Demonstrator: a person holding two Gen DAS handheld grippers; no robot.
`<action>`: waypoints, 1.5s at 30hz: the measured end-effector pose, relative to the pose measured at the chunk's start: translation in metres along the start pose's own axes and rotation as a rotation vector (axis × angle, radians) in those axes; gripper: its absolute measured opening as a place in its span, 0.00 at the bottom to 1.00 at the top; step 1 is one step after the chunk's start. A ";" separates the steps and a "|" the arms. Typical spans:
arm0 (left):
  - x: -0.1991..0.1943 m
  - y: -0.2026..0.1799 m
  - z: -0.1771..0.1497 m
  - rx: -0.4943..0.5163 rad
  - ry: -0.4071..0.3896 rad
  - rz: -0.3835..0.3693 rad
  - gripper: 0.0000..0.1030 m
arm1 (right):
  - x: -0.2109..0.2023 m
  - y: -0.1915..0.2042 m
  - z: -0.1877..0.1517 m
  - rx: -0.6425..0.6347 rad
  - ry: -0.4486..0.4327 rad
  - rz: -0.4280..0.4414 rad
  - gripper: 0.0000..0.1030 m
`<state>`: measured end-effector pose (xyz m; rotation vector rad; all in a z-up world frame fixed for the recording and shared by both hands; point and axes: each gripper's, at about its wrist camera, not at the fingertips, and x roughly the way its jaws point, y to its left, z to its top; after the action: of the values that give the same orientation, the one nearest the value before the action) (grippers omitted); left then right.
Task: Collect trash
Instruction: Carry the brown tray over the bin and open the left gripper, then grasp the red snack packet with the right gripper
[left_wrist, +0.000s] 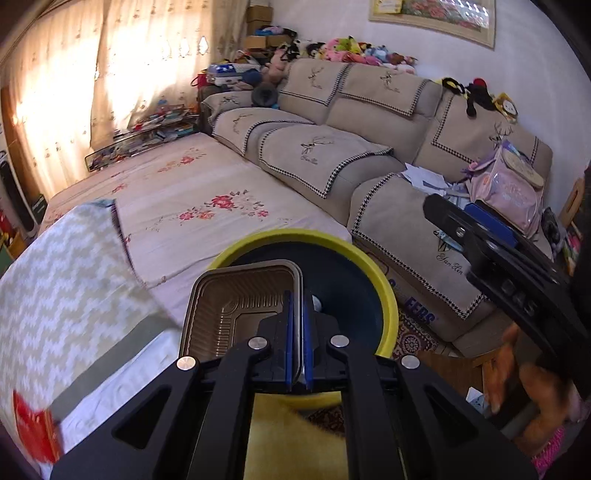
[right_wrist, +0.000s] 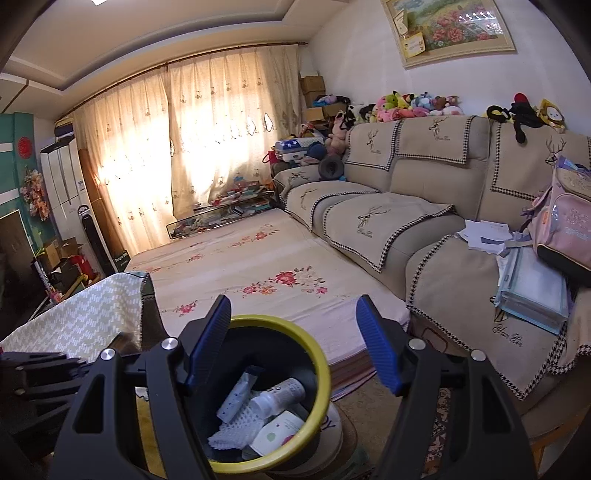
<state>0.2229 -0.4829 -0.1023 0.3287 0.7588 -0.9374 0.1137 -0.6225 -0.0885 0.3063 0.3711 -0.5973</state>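
Room: living room, curtained window lit from behind, beige sofa (right_wrist: 424, 221) along the wall, plush toys on its back.
Surface: low bed with floral sheet (right_wrist: 258, 266) in front of the sofa; chevron-patterned cloth (left_wrist: 62, 273) at the near corner.
Bin: yellow-rimmed trash bin (right_wrist: 321, 369) on the floor beside the bed, already holding a small white bottle (right_wrist: 280, 395), wrappers and a white mesh sleeve.
Tray: brown plastic food tray (left_wrist: 236, 306) — held over the bin mouth, tilted, its right rim in the left gripper (left_wrist: 298, 332).
Handling: judged light, thin and flexible; ribbed base stiffens it a little, but the rim may bend or slip. Rim pinch looks the sensible hold.
Left gripper state: jaws nearly closed, clamped on the tray rim.
Right gripper (right_wrist: 291, 343) state: jaws spread wide, nothing between them — poised above the bin.
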 end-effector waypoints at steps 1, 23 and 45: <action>0.011 -0.004 0.006 0.008 0.006 0.004 0.05 | 0.001 -0.004 0.001 0.002 0.000 -0.005 0.65; -0.031 0.023 0.003 -0.099 -0.087 0.123 0.92 | 0.007 0.013 -0.003 -0.016 0.029 0.031 0.65; -0.319 0.174 -0.227 -0.532 -0.304 0.648 0.95 | -0.004 0.249 -0.060 -0.384 0.330 0.708 0.68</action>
<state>0.1503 -0.0649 -0.0452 -0.0471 0.5385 -0.1478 0.2437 -0.4019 -0.0974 0.1457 0.6437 0.2269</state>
